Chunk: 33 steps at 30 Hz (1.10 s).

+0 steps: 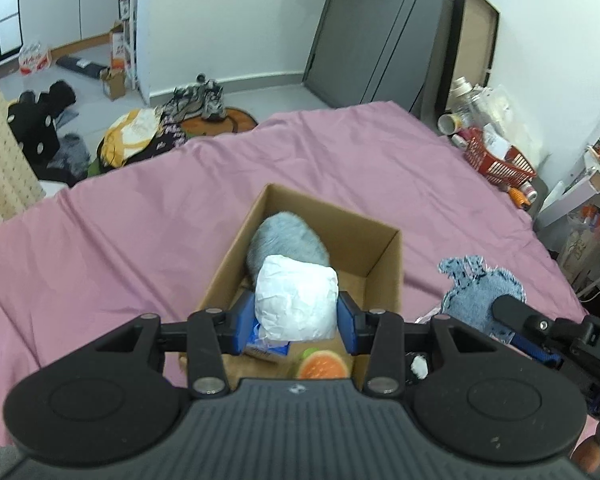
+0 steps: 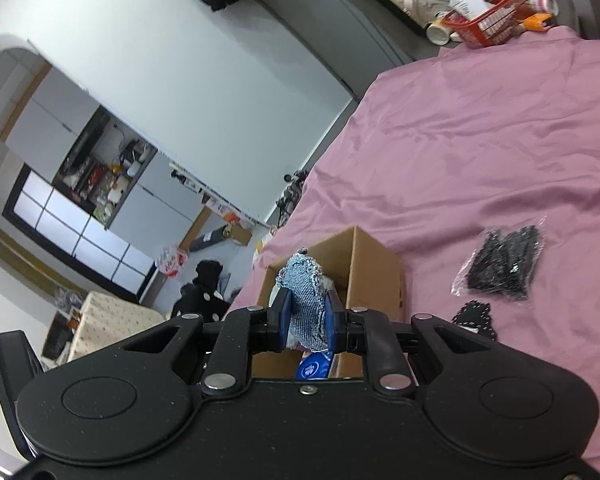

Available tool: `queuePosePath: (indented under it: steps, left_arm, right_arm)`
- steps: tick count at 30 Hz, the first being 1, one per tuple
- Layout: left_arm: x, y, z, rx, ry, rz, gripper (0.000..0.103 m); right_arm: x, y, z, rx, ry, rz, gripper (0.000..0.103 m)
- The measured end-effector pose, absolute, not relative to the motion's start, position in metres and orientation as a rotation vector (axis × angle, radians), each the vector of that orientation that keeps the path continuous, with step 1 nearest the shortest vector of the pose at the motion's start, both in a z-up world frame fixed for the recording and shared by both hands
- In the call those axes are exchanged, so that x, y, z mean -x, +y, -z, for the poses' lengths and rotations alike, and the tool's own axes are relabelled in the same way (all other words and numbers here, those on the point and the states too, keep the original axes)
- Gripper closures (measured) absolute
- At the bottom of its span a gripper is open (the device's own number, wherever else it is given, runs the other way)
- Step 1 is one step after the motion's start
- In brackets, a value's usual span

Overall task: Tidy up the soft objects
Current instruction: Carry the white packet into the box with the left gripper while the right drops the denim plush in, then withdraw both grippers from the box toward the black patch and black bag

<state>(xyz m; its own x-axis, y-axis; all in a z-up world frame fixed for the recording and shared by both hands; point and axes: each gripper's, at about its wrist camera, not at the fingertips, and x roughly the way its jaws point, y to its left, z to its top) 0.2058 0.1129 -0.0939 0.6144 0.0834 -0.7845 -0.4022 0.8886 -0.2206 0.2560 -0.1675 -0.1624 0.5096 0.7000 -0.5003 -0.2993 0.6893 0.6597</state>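
- Looking at the pink bedsheet point(image 1: 340, 152), with my cardboard box point(image 1: 384, 264) sitting on it, already holding a fuzzy grey plush point(image 1: 284, 240) and an orange squishy point(image 1: 324, 364).
- Left gripper point(image 1: 296, 316) is clamped on a white crinkly bundle point(image 1: 296, 300) right over the box, so I reckon next is just letting go.
- Right gripper point(image 2: 306, 320) is pinching a denim patch point(image 2: 306, 300) beside the box; that goes in after.

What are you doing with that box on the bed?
Someone is packing soft things into a cardboard box on the pink bedsheet. The left gripper holds a white bundle above the box, where a fluffy grey thing already lies. The right gripper pinches a denim piece beside the box.
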Motion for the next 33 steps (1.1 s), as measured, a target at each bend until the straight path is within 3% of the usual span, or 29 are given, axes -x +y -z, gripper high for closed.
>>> queuePosePath:
  steps: [7,10,12,22,29,33]
  left_arm:
    - [-0.206,0.128,0.110,0.408,0.923,-0.292,0.057]
    - [-0.209,0.132,0.111,0.388,0.946,-0.302,0.049]
    - [-0.210,0.133,0.111,0.379,0.953,-0.308,0.045]
    - [-0.212,0.128,0.104,0.355,0.941,-0.321,0.039]
    - [-0.216,0.108,0.095,0.321,0.913,-0.305,0.031]
    - [-0.218,0.090,0.091,0.303,0.903,-0.286,0.031]
  right_arm:
    - [-0.255,-0.142,0.167,-0.518,0.859,-0.656,0.085]
    - [-0.258,-0.136,0.173,-0.537,0.879,-0.652,0.073]
    - [-0.259,-0.136,0.176,-0.530,0.896,-0.648,0.060]
    - [-0.261,-0.172,0.166,-0.561,0.886,-0.569,0.052]
    - [-0.261,-0.205,0.156,-0.594,0.866,-0.526,0.039]
    - [-0.261,-0.224,0.157,-0.604,0.870,-0.496,0.037]
